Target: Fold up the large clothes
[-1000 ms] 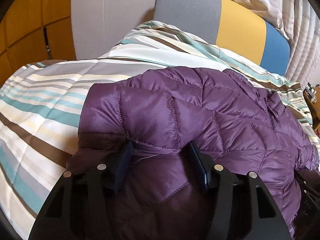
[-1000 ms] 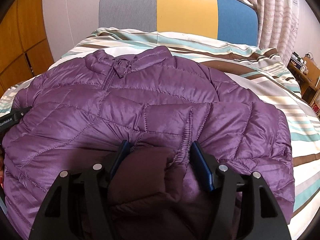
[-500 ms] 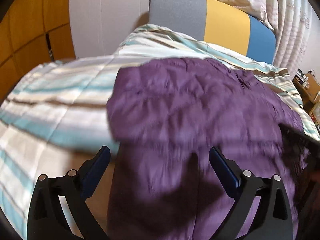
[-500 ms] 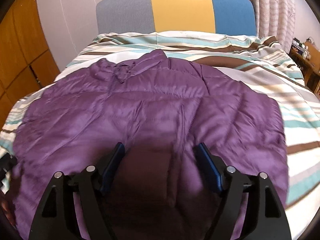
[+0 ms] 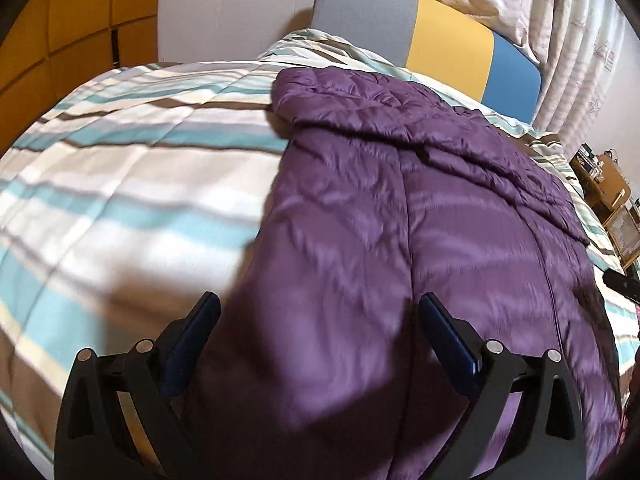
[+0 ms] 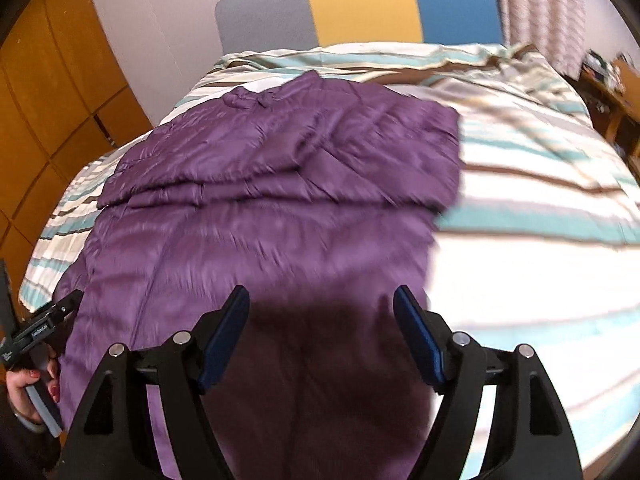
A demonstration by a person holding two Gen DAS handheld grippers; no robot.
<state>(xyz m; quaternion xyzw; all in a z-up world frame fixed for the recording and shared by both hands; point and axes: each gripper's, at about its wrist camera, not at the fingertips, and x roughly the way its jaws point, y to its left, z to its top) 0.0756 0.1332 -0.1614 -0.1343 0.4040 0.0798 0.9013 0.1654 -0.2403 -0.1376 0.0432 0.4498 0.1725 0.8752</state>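
A purple quilted puffer jacket [image 5: 420, 216] lies on the striped bed, its sleeves folded across the upper body; it also shows in the right wrist view [image 6: 280, 184]. My left gripper [image 5: 316, 320] is open and empty, raised over the jacket's near left edge. My right gripper [image 6: 320, 312] is open and empty above the jacket's near hem. The left gripper's body shows at the lower left of the right wrist view [image 6: 36, 332], held by a hand.
The striped duvet [image 5: 120, 184] covers the bed. A grey, yellow and blue headboard [image 6: 360, 8] stands at the far end. Wooden cabinets [image 6: 48, 100] line the left wall. A wooden nightstand [image 5: 608, 192] and curtains are on the right.
Both grippers let go of the jacket fabric, opened and pulled back upward. The folded sleeves now rest on the jacket's body.
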